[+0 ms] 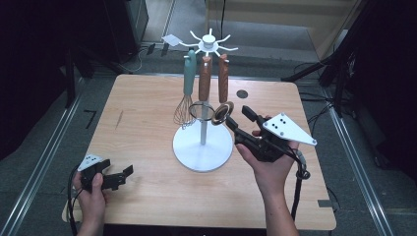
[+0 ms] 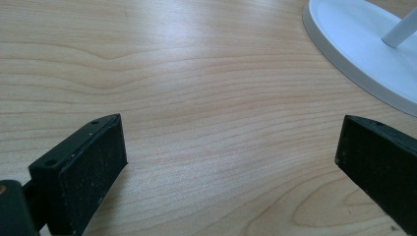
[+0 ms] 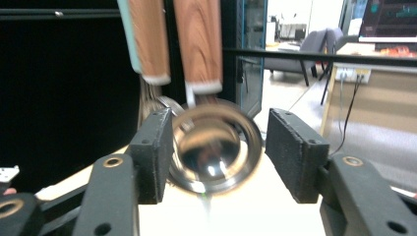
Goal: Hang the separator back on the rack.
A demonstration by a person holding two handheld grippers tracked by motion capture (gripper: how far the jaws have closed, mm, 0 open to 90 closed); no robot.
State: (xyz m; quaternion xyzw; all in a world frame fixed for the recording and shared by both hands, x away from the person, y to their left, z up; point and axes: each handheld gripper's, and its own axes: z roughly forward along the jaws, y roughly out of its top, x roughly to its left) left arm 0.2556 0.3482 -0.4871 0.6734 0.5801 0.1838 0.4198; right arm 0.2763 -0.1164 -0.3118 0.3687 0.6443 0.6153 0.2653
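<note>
A white utensil rack (image 1: pixel 210 43) stands mid-table on a round white base (image 1: pixel 196 152). From its hooks hang a teal-handled whisk (image 1: pixel 184 113) and two wooden-handled utensils (image 1: pixel 205 78). The right one ends in a shiny metal ladle bowl (image 1: pixel 223 112). My right gripper (image 1: pixel 241 122) is raised at that bowl (image 3: pixel 216 147), which sits between the open jaws; the left jaw overlaps its rim and a gap shows at the right jaw. My left gripper (image 1: pixel 118 172) rests low at the table's front left, open with nothing between its jaws (image 2: pixel 231 152).
The wooden table (image 1: pixel 147 196) has a small dark round mark (image 1: pixel 241 93) behind the rack. The rack's base (image 2: pixel 354 44) and pole (image 2: pixel 401 32) lie ahead and right of the left gripper. Stands and cables surround the table on the floor.
</note>
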